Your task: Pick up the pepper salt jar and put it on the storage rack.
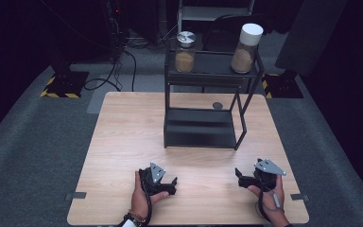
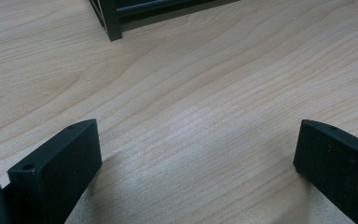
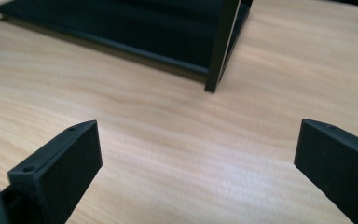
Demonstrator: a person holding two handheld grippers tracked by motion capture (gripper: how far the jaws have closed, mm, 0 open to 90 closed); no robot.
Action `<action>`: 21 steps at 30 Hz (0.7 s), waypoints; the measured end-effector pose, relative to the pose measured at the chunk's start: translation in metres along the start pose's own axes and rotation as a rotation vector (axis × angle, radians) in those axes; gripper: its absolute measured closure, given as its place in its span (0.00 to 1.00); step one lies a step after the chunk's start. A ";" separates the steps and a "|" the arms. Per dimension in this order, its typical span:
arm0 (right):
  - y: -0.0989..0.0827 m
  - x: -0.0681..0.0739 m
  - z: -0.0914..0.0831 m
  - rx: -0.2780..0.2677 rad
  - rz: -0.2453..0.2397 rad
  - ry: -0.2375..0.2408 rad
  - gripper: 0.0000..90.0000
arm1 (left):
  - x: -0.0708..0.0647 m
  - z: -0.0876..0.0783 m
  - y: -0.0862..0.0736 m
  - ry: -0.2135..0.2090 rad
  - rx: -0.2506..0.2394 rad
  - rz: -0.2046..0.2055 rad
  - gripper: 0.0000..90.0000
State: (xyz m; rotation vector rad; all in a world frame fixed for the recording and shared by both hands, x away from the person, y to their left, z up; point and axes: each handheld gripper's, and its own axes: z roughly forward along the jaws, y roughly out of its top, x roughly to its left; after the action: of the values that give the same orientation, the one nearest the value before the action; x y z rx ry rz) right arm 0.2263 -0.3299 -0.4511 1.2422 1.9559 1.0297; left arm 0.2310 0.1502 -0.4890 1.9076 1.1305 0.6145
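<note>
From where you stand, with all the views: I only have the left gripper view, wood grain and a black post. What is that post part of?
Observer: It is a leg of a black two-level shelf standing on the far half of the table.
Operator: Anything on the shelf?
Observer: Two jars on the top level: a jar with a metal lid on the left and a taller jar with a white lid on the right, both holding something tan.
Operator: And the other hand?
Observer: The right gripper hovers near the table's front right, jaws open and empty, like the left gripper.
</note>
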 end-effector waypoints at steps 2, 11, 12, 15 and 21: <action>-0.003 -0.001 0.002 0.017 0.005 0.007 0.00 | 0.000 0.000 0.000 0.000 0.000 0.000 0.01; -0.008 0.000 0.005 0.057 0.011 0.017 0.00 | 0.000 0.000 0.000 0.000 0.000 0.000 0.01; -0.008 0.000 0.006 0.067 0.011 0.018 0.00 | 0.000 0.000 0.000 0.000 0.000 0.000 0.01; -0.009 0.002 0.007 0.085 0.002 0.022 0.00 | 0.000 0.000 0.000 0.000 0.000 0.000 0.01; -0.013 0.001 0.009 0.107 0.016 0.024 0.01 | 0.000 0.000 0.000 0.000 0.000 0.000 0.01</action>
State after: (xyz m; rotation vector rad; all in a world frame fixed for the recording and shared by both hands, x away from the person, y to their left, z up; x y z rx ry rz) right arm 0.2271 -0.3294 -0.4676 1.3100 2.0464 0.9626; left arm 0.2310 0.1502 -0.4891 1.9075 1.1304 0.6147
